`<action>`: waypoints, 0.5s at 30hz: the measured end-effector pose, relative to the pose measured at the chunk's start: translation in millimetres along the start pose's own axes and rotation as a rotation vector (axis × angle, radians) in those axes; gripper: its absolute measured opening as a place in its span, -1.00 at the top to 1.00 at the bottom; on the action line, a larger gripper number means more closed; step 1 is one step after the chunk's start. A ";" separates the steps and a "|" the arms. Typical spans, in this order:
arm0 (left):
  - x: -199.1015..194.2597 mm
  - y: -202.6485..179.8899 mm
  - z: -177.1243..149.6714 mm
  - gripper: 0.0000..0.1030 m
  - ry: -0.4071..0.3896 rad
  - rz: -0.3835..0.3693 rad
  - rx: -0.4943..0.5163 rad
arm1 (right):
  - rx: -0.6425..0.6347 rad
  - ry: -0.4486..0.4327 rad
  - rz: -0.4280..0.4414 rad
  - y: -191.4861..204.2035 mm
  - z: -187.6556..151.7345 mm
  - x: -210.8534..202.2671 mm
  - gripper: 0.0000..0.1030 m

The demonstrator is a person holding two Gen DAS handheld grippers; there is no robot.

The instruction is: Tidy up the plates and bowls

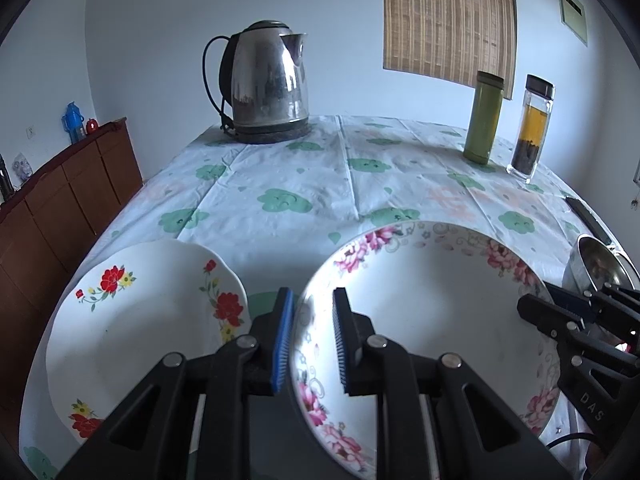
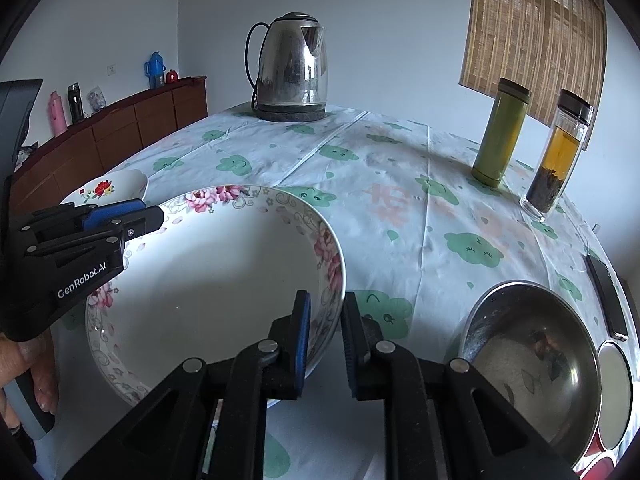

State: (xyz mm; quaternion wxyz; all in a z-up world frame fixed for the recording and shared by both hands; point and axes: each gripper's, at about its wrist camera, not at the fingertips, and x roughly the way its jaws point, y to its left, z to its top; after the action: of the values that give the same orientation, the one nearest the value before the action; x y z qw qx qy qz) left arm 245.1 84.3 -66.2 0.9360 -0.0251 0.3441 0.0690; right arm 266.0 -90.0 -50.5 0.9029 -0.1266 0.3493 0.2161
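pale walls and a bamboo blind (image 1: 448, 20) back a table (image 1: 280, 168) spread with a white cloth printed in green clouds. both grippers are clamped on opposite rims of one large pink-flowered bowl (image 1: 432, 304) that sits between them. the left gripper (image 1: 310, 336) has its blue-padded fingers (image 1: 283, 340) either side of the bowl's near-left rim, one pad outside the wall and one inside, closed onto it. the right gripper (image 2: 325, 340) grips the rim on the other side the same way, the wall pinched between its pads; its tip also shows in the left wrist view at the bowl's right edge. a hand (image 2: 38, 376) shows under the left gripper's handle in the right wrist view

just left of the left gripper lies a white plate with red flowers (image 1: 140, 320), close beside the big bowl. to the right of the right gripper sits a steel bowl (image 2: 532, 360), with a second round metal dish (image 2: 614, 396) beyond it at the frame edge. a dark flat object (image 2: 606, 296) lies near the table's right edge

far ahead of both grippers stands a steel kettle (image 1: 266, 84) on its base. ahead and to the right are a green flask (image 1: 482, 118) and a clear bottle of amber tea (image 1: 530, 128), side by side. a wooden sideboard (image 1: 60, 200) runs along the wall off to the left
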 end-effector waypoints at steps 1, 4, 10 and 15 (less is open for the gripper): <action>-0.3 -0.4 -0.1 0.66 0.000 -0.001 0.000 | 0.000 0.000 0.000 0.2 0.1 -0.1 0.67; -0.2 0.0 -0.1 0.66 0.000 -0.001 0.000 | 0.003 -0.002 0.003 -0.6 -0.6 0.4 0.67; -1.1 -0.9 -0.4 0.66 -0.001 -0.003 -0.001 | 0.002 -0.001 0.001 -0.6 -0.7 0.4 0.67; -0.8 0.2 -0.6 0.67 0.000 -0.004 -0.003 | -0.005 0.000 -0.008 0.9 -2.9 0.4 0.66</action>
State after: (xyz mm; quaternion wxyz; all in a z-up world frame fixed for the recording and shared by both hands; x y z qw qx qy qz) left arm 244.1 84.3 -66.1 0.9362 -0.0271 0.3438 0.0677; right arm 264.1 -90.2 -53.0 0.9034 -0.1303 0.3483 0.2136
